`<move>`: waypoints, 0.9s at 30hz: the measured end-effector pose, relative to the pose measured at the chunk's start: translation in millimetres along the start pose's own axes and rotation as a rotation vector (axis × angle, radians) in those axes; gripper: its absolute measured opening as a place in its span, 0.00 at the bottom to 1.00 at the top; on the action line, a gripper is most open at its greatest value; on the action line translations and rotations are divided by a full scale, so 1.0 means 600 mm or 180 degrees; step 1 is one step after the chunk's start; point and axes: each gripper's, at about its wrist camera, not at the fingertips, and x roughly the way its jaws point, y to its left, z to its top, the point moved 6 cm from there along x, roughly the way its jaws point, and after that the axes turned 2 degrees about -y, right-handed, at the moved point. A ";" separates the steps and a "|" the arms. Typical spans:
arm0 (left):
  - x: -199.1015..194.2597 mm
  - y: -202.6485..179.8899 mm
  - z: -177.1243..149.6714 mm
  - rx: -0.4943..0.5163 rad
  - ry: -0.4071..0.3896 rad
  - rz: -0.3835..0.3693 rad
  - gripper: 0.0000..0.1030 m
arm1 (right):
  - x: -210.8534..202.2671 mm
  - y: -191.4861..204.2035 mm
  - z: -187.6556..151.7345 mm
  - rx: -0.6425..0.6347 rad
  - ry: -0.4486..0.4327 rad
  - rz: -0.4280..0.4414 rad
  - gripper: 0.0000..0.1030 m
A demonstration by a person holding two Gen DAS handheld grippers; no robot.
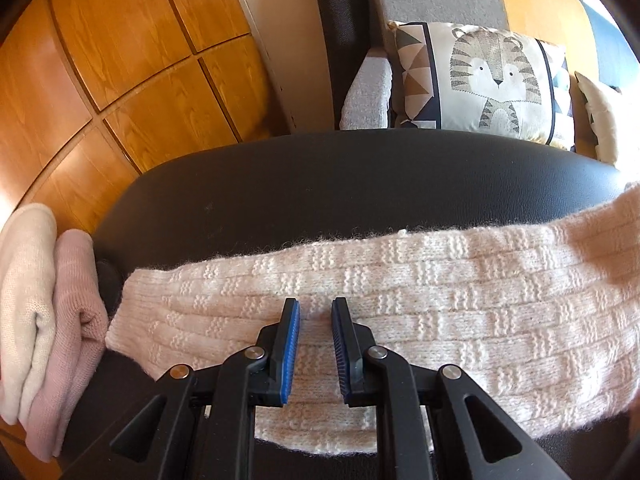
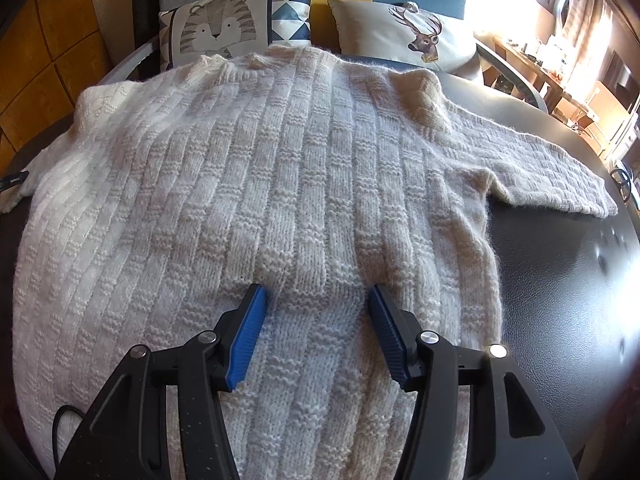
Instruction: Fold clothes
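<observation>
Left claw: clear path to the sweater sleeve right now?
Probably yes. The left claw hangs open right over the sleeve, which lies flat on the black table with nothing on top.

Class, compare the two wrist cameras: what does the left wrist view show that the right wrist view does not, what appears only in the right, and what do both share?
Only the left wrist view shows the folded pink and cream garments stacked at the table's edge. Only the right wrist view shows the deer cushion and the sweater's whole body. Both show the cream knit sweater, the dark table, the tiger cushion, and a gripper with jaws apart: left gripper, right gripper.
</observation>
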 end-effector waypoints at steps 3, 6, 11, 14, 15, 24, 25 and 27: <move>-0.006 0.002 -0.001 0.0003 0.0008 0.0001 0.16 | 0.001 0.001 0.000 0.0000 0.0005 -0.0002 0.55; -0.007 0.001 0.000 0.0015 0.0018 0.0009 0.16 | 0.001 0.000 0.001 0.0000 0.0004 0.0003 0.55; -0.016 0.002 0.000 -0.0038 0.0062 -0.0024 0.16 | 0.001 -0.001 0.001 -0.0002 -0.0004 0.0009 0.55; -0.043 -0.005 -0.008 -0.0162 0.0066 -0.0234 0.16 | 0.001 -0.002 0.001 -0.0001 -0.0008 0.0041 0.56; -0.056 -0.011 -0.013 -0.0181 0.0046 -0.0329 0.16 | 0.000 -0.002 0.001 0.0000 -0.0010 0.0058 0.56; -0.199 -0.163 -0.116 0.0345 0.0075 -0.1201 0.16 | -0.037 -0.007 0.003 0.0063 -0.0112 0.0292 0.56; -0.214 -0.182 -0.130 0.0422 0.0100 -0.1301 0.16 | -0.042 -0.007 -0.001 0.0065 -0.0116 0.0317 0.56; -0.241 -0.221 -0.163 0.0570 0.0199 -0.1490 0.16 | -0.052 -0.006 -0.009 0.0058 -0.0113 0.0374 0.56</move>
